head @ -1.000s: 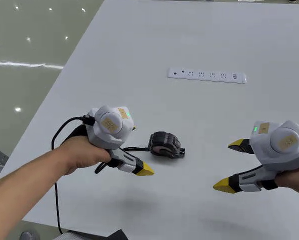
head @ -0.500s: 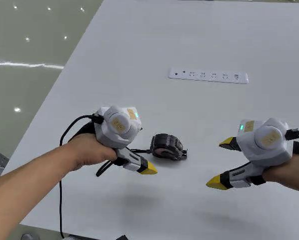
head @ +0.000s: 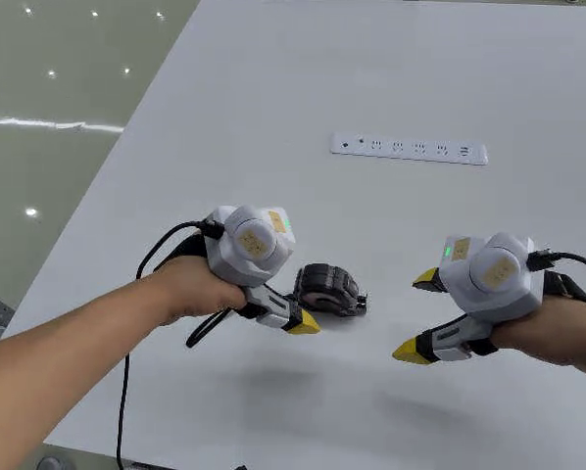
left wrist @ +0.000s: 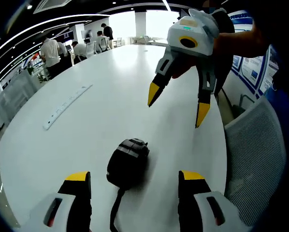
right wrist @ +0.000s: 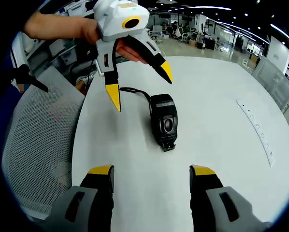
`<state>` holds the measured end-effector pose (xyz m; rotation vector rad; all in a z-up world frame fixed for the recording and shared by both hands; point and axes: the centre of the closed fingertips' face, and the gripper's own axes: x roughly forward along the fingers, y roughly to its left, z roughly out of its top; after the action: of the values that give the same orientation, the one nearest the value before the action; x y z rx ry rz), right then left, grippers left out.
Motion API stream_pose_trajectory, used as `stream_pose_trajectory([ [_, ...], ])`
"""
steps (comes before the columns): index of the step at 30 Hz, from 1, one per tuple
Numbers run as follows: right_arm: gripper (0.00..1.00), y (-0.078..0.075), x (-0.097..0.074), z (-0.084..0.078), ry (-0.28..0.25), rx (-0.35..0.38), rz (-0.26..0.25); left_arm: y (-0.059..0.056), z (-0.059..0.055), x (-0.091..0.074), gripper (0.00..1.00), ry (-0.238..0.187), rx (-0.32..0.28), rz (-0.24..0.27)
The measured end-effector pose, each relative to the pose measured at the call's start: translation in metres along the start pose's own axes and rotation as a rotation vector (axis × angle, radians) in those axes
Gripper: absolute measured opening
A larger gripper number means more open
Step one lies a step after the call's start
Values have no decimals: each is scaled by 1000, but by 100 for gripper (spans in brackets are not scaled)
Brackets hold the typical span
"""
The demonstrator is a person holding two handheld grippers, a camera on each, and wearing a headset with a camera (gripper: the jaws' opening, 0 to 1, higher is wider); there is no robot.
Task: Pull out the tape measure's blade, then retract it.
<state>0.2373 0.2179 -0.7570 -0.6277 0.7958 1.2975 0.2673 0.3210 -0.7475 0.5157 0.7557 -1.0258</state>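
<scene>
Now left claw (left wrist: 136, 177) released, tape measure (head: 325, 287) just ahead; right claw (head: 415, 315) released, apart, facing it.

Tape measure (head: 326, 288) on table (head: 273, 117), left gripper (head: 298, 307) beside it, right gripper (head: 416, 315) apart, power strip (head: 409, 149) beyond.

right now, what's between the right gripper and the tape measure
Bare white table lies between the right gripper and the tape measure, as the right gripper view shows.

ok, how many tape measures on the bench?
1. The tape measure lies on the white table, between the left gripper and the right gripper. No others visible.
</scene>
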Motion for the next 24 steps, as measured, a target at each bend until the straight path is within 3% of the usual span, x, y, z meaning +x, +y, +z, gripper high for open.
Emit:
stream_pose_trajectory([
  [11,55,-6,13,0,17,-47,7,3,4,11,67,15,51,-10],
  [24,51,-13,35,2,30,-73,18,-3,11,29,61,23,109,-27],
])
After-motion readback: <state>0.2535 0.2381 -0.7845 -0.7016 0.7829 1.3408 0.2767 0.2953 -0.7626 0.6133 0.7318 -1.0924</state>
